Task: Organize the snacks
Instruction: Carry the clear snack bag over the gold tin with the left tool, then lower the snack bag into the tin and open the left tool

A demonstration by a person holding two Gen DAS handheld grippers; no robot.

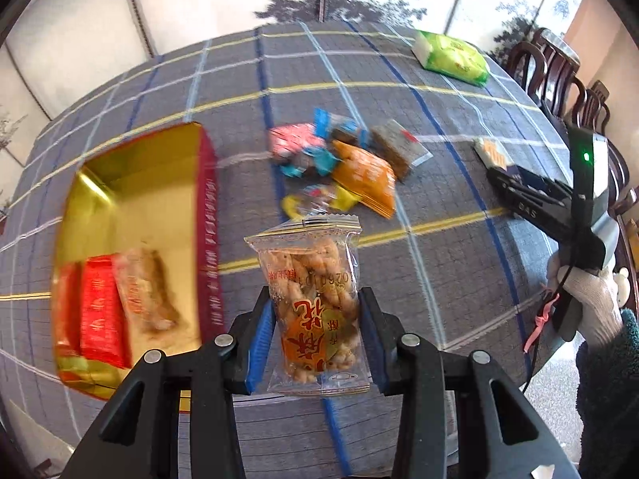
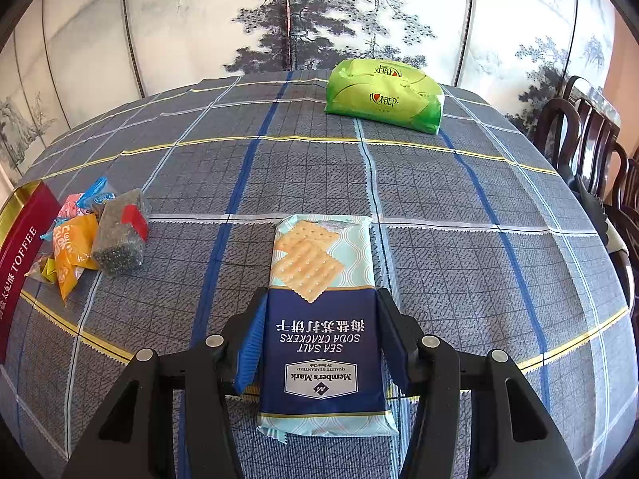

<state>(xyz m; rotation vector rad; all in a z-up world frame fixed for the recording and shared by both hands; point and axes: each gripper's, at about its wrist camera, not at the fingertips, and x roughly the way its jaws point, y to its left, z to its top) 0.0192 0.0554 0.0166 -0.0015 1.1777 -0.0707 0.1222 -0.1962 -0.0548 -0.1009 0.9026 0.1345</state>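
My left gripper (image 1: 315,299) is shut on a clear packet of twisted fried dough (image 1: 315,279), held up above the checked tablecloth. To its left stands an open red toffee tin (image 1: 205,207) with a gold inside, holding red packets (image 1: 100,311) and a pale one. The tin's red wall (image 2: 20,239) also shows at the left edge of the right wrist view. My right gripper (image 2: 321,295) is shut on a blue pack of sea salt soda crackers (image 2: 319,263), which lies flat on the cloth. A pile of small loose snacks (image 1: 339,159) (image 2: 100,231) lies between the tin and the crackers.
A green soft pack (image 2: 383,95) (image 1: 451,56) lies at the far side of the table. Dark wooden chairs (image 2: 591,139) stand along the right edge. A painted folding screen (image 2: 303,20) closes off the back. A white-gloved hand (image 1: 587,299) holds the right gripper.
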